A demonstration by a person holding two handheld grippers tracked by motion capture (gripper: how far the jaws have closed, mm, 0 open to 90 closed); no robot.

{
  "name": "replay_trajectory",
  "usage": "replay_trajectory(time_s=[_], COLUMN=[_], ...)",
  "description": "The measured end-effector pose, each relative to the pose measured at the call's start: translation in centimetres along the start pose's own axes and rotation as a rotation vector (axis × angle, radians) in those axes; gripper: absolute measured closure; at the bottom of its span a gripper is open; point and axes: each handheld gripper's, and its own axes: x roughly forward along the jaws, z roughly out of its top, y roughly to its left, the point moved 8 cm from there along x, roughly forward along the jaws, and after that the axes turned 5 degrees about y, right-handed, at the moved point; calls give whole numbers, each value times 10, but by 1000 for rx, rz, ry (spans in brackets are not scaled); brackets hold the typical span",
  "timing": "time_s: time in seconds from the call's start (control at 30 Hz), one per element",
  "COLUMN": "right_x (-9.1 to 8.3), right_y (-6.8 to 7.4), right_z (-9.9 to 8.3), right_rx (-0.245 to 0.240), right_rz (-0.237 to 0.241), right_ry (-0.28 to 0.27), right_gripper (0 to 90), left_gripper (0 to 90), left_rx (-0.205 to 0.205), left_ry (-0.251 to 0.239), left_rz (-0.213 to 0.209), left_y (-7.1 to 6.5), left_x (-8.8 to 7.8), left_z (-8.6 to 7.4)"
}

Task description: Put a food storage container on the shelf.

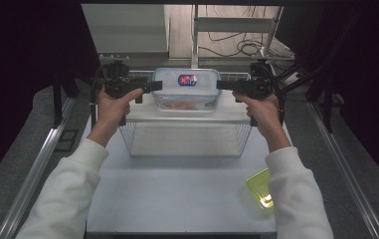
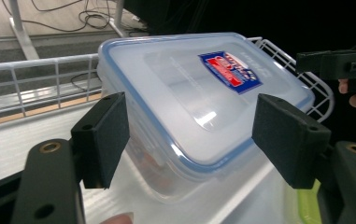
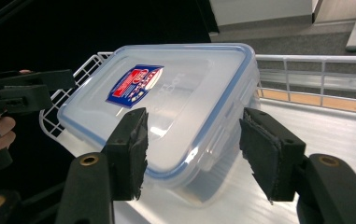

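A clear plastic food container (image 1: 186, 89) with a blue-sealed snap lid and a red-and-blue label (image 1: 187, 79) stands on the top shelf of a white wire rack (image 1: 184, 134), close to the rack's low rear rail (image 2: 35, 63). Left gripper (image 1: 156, 85) and right gripper (image 1: 222, 84) are held level at the container's two short ends, pointing inward at each other.

Left gripper view: both pads (image 2: 102, 137) stand apart from the container (image 2: 199, 102), one to each side of its near end; jaws spread, nothing clamped. Right gripper view: the same arrangement, with pads (image 3: 131, 151) flanking the lid's corner and a gap on each side; jaws spread, grasping nothing.

The container (image 3: 175, 107) sits with bare shelf in front of it and the rail behind. Below the rack, the white table (image 1: 177, 194) lies open, apart from a yellow-green lid (image 1: 261, 186) near its right edge, partly behind the right sleeve (image 1: 296, 194).
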Motion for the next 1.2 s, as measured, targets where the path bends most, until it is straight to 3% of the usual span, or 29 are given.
replay_trajectory(time_s=[0.13, 0.3, 0.4, 0.53, 0.7, 0.83, 0.93, 1.03, 1.2], right_x=[-9, -12, -15, -18, -27, -34, -37, -41, -43], right_y=[2, 7, 11, 13, 15, 16, 17, 17, 16], right_z=[-2, -11, -17, -28, -44, -63, -77, -94, -121], right_rx=[-15, -41, -67, -95, -114, -136, -141, -143, -156], right_rz=[16, 22, 18, 18, 41, 60, 74, 96, 105], right_ry=[-34, -27, -39, -54, -75, -89, -97, -112, -109], right_gripper=[403, 402, 426, 472, 477, 458, 445, 433, 420], left_gripper=[267, 259, 246, 233, 227, 226, 226, 225, 221], left_rx=[6, 22, 73, 87, 101, 131, 141, 141, 133], left_ry=[-7, -13, -5, -24, -40, -38, -34, -33, -16], left_rz=[-16, -25, 11, -15, -63, -57, -84, -112, -125], left_y=[-4, -10, -14, -21, -30, -36, -42, -47, -47], left_x=[-3, -8, -13, -22, -34, -39, -40, -42, -41], left_z=[-4, -11, -18, -29, -52, -73, -90, -105, -135])
